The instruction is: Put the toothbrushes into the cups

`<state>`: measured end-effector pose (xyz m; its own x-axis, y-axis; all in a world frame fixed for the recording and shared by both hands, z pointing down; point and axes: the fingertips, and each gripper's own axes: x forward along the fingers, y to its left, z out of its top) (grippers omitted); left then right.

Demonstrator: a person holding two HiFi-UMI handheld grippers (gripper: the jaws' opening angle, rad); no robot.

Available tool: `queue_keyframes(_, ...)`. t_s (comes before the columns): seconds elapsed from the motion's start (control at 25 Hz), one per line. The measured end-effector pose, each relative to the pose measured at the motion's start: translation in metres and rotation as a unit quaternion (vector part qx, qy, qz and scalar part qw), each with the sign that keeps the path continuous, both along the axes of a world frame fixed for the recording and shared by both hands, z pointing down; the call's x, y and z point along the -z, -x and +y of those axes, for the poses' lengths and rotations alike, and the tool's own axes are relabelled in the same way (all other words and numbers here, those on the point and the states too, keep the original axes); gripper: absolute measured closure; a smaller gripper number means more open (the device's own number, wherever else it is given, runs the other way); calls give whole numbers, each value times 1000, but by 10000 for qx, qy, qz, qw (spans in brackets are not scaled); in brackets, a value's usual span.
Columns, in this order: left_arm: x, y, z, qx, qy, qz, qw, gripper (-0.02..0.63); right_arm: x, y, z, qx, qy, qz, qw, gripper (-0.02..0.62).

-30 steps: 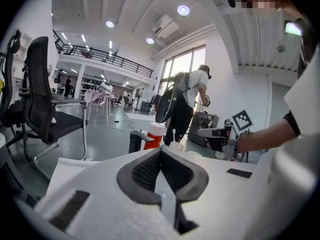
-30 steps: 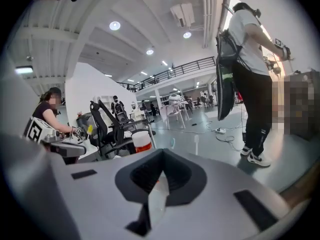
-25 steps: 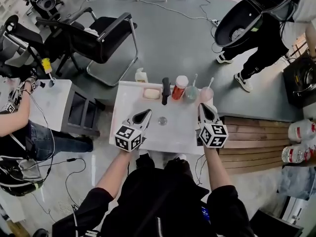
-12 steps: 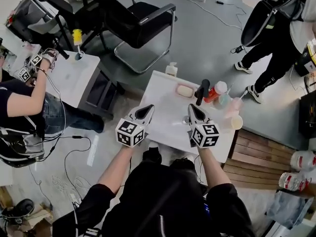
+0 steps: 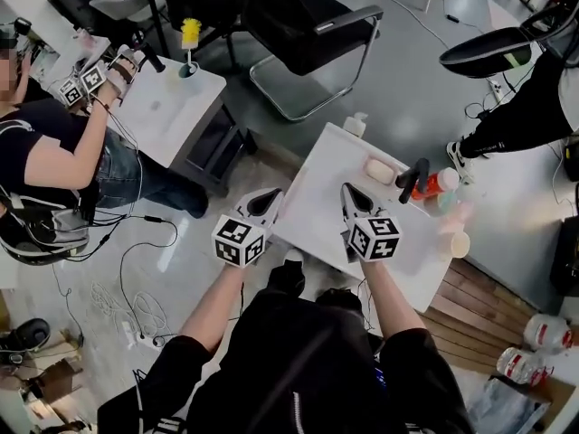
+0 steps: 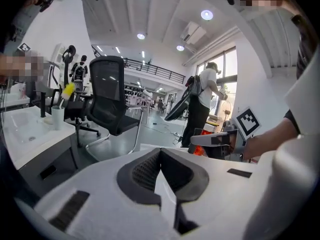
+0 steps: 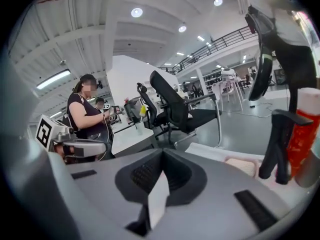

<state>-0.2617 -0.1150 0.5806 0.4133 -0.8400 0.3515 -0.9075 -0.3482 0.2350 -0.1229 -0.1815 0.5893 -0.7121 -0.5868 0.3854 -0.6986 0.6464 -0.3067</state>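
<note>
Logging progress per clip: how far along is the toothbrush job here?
Done: cannot tell; the cups on the white table are blurred, no toothbrushes discernible. In hand: nothing; left gripper and right gripper both shut, empty. Left: unclear, no loose toothbrush shows on the table.

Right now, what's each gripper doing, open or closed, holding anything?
Left gripper: closed, holding nothing.
Right gripper: closed, holding nothing.

"Can you make out the toothbrushes?"
"No. The cups [image 5: 458,239] at the bench's [image 5: 335,165] far end are a smear."
"And the red bottle [image 7: 303,129]?"
"Cut off by the right edge in the right gripper view."
</note>
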Motion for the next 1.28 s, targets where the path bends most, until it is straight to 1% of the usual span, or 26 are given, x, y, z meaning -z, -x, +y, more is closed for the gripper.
queue_keyframes(0.12, -6, 16, 7, 74, 59, 13, 10000, 606, -27, 33, 2, 213, 349, 296, 9987, 591)
queue_keyframes(0.28, -17, 28, 18, 171, 183, 38, 9997, 606, -72, 66, 8, 460, 886, 746, 9922, 585)
queue_keyframes(0.44, -25, 42, 24, 264, 269, 63, 9993, 606, -115, 93, 14, 689, 1303, 1327, 9801, 494)
queue_keyframes(0.52, -26, 48, 27, 307, 303, 76, 9990, 606, -130, 102, 16, 738, 1467, 1508, 9748, 465)
queue_keyframes(0.64, -35, 57, 31, 354, 392, 81, 9986, 606, -149, 112, 15, 694, 1654, 1762, 9679, 451)
queue_keyframes(0.76, -42, 66, 33, 404, 472, 99, 9980, 606, -162, 124, 11, 663, 1740, 2017, 9616, 428)
queue_keyframes(0.88, -45, 70, 34, 439, 511, 123, 9977, 606, -173, 128, 11, 780, 1732, 2294, 9546, 428)
queue_keyframes(1.08, -48, 76, 30, 446, 545, 117, 9974, 606, -179, 127, 11, 1116, 1537, 2653, 9453, 440)
queue_keyframes(1.16, -48, 75, 28, 420, 561, 138, 9974, 606, -177, 121, 13, 1209, 1568, 2736, 9412, 465)
queue_keyframes(1.28, -48, 70, 23, 339, 560, 156, 9977, 606, -178, 108, 18, 1226, 1794, 2774, 9358, 528)
